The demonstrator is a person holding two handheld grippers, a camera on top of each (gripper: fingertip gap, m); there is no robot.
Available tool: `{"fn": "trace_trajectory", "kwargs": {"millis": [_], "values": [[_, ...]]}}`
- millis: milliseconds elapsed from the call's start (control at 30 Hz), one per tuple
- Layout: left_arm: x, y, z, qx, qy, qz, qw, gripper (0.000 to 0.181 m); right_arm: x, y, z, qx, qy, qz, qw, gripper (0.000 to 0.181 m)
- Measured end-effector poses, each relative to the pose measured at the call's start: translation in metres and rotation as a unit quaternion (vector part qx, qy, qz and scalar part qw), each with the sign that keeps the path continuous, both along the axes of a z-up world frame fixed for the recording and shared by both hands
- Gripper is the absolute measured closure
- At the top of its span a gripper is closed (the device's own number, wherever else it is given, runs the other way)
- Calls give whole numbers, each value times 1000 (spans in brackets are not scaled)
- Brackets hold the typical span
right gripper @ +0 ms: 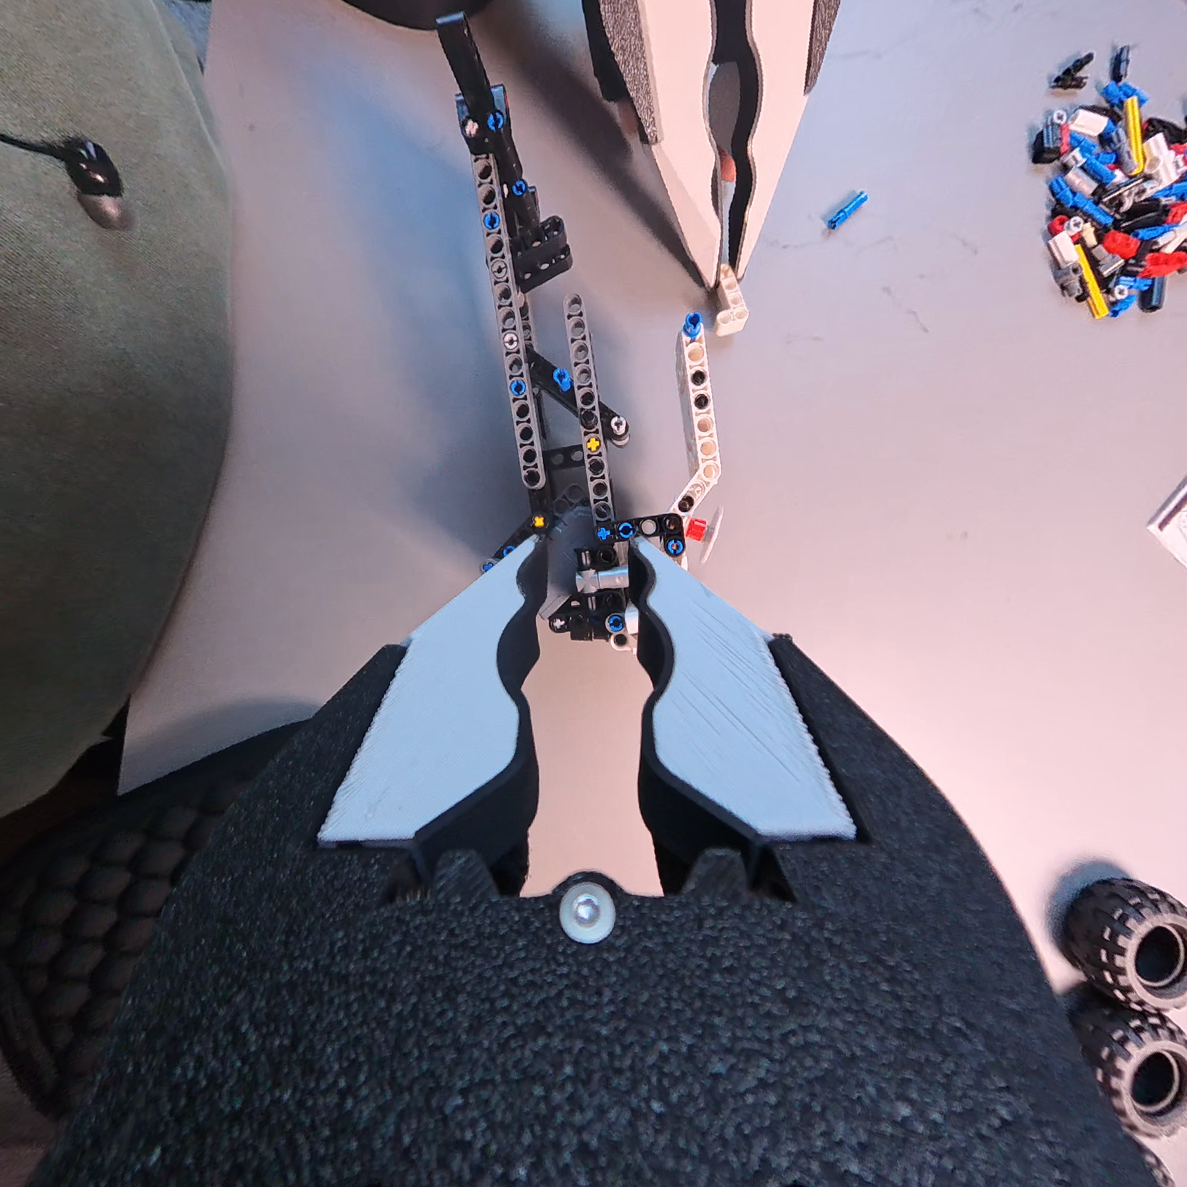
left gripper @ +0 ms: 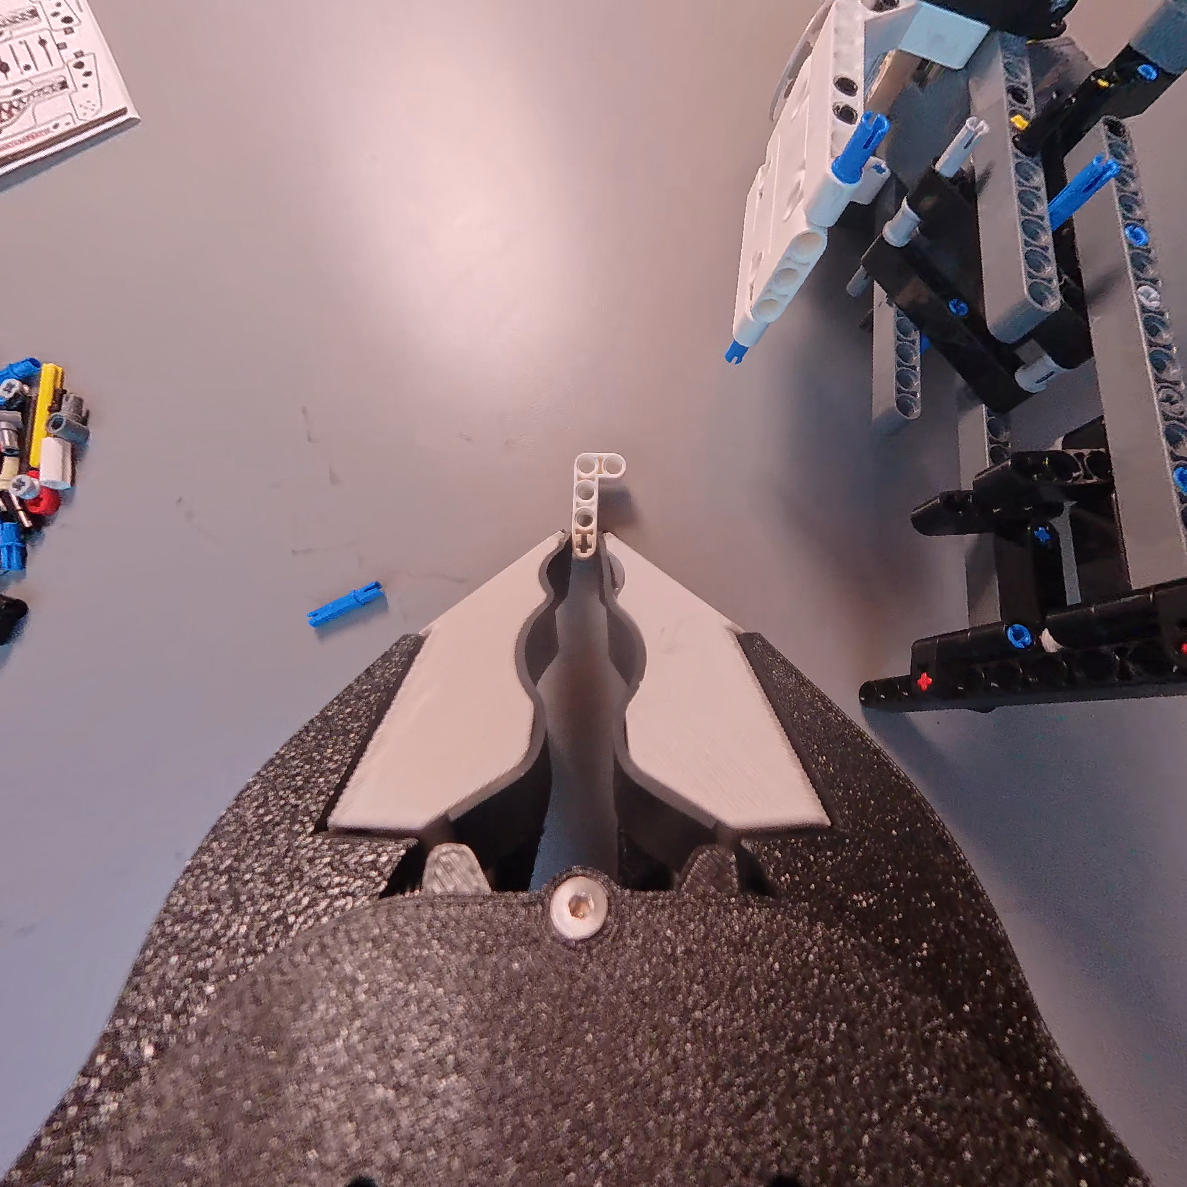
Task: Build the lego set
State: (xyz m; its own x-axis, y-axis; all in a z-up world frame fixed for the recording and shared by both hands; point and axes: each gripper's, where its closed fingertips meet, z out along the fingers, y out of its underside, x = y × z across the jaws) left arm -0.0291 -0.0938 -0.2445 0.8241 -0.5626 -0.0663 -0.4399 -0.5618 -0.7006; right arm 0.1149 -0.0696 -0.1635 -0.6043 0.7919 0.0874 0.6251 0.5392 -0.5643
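My left gripper (left gripper: 586,543) is shut on a small white L-shaped beam (left gripper: 592,488), holding it by its long end just above the grey table; the beam also shows in the right wrist view (right gripper: 731,302). My right gripper (right gripper: 584,552) is shut on the near end of the black, grey and white lego frame (right gripper: 565,398), which stretches away from it. The frame shows at the right of the left wrist view (left gripper: 1002,308), with blue pins sticking out. The left gripper (right gripper: 722,282) shows from the right wrist view, just beyond the frame's white beam.
A loose blue pin (left gripper: 347,604) lies left of my left gripper. A pile of small mixed parts (right gripper: 1117,205) lies at the far right, also at the left edge (left gripper: 32,462). An instruction booklet (left gripper: 51,70) is top left. Two black tyres (right gripper: 1137,1002) sit bottom right. A person's green sleeve (right gripper: 96,385) is at the left. My hands' fingertips stand some 15 cm from each other. The loose blue pin (left gripper: 347,604) sits 7 cm or so from the ends of my left fingers. The right camera catches it too, in the right wrist view (right gripper: 846,212).
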Motion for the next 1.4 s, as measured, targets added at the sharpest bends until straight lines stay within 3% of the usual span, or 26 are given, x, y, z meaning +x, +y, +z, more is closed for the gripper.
{"fn": "trace_trajectory", "kwargs": {"millis": [533, 733, 800, 1000, 1133, 1400], "values": [[2, -5, 1, 16, 1, -11, 1000, 174, -21, -13, -18, 24, -20, 18, 999, 162], [2, -7, 8, 35, 13, -16, 999, 174, -28, -18, -30, 76, -48, 32, 995, 165], [0, -7, 9, 38, 10, -14, 999, 174, -30, -13, -36, 125, -47, 39, 990, 174], [-10, -3, 20, 59, -14, 8, 998, 173, -33, 0, -28, 237, 48, 77, 967, 174], [-15, 0, 23, 68, -24, 22, 997, 173, -36, 18, -24, 316, 136, 80, 936, 174], [-22, 3, 17, 69, 1, 38, 997, 173, -38, 22, -24, 373, 229, 73, 896, 174]]}}
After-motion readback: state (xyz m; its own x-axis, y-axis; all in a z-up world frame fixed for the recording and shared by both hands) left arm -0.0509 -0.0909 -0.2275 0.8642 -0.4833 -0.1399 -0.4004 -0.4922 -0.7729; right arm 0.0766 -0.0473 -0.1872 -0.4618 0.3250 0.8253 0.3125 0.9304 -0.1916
